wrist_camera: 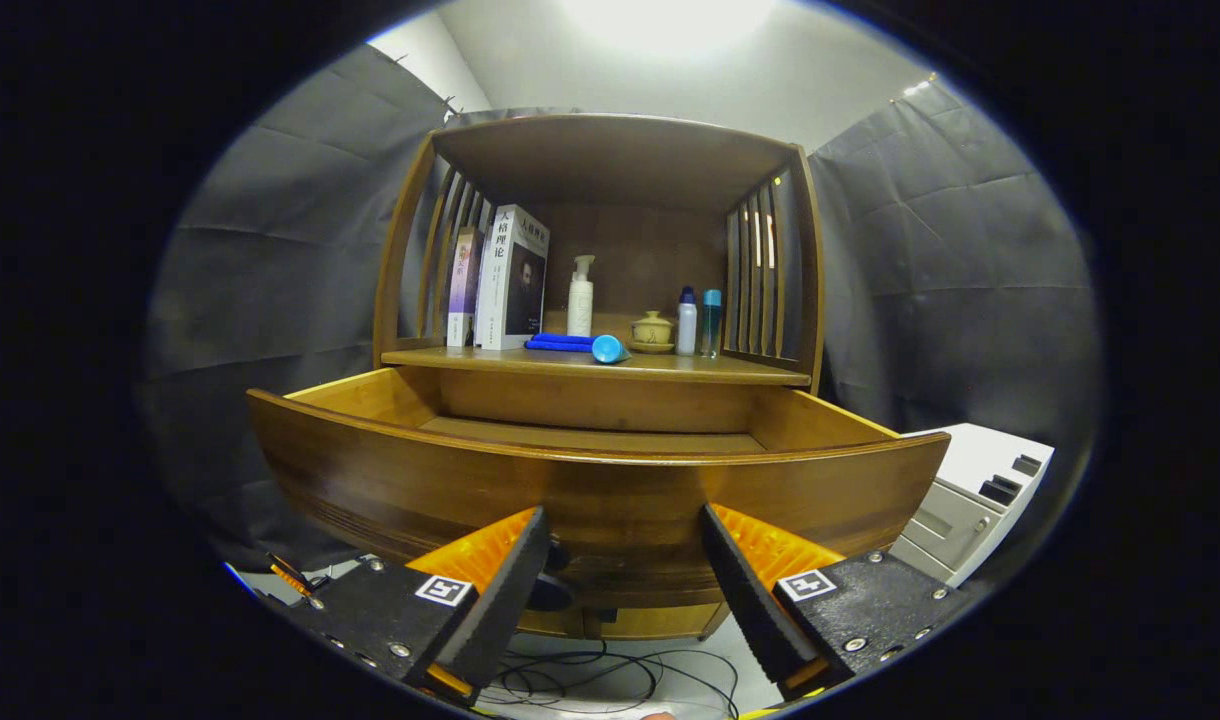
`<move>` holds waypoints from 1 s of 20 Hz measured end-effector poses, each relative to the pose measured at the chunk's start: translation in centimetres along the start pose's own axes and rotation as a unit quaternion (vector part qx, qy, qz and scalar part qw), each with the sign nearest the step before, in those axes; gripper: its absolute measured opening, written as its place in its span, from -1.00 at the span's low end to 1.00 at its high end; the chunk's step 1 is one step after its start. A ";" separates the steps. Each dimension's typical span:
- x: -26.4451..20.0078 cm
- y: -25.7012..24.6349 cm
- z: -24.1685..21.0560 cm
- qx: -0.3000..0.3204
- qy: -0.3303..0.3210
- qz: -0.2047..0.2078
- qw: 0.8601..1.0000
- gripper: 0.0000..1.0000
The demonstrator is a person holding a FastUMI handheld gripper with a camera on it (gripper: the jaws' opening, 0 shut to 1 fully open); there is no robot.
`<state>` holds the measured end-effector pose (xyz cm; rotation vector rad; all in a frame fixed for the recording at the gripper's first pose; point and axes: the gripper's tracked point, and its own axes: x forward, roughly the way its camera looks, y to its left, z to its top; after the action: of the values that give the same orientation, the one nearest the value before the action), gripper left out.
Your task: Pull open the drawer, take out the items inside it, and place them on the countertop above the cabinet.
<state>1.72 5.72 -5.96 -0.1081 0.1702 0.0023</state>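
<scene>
Gripper view: gripper fingers spread wide, right in front of pulled-out drawer, dark knob beside one finger, countertop beyond.

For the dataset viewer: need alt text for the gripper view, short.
A wooden drawer stands pulled open toward the camera, with the open claw at its front panel, fingers spread either side of a dark knob. On the countertop above stand books, a pump bottle, a lidded cup and small bottles.
</scene>
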 end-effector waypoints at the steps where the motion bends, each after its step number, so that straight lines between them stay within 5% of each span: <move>1: 0.3 -0.1 -0.1 0.004 0.002 0.004 1.000 0.91; 20: 5.8 2.0 -2.3 0.024 0.046 0.021 0.998 0.91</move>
<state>7.06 7.45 -9.47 -0.0566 0.2635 0.0355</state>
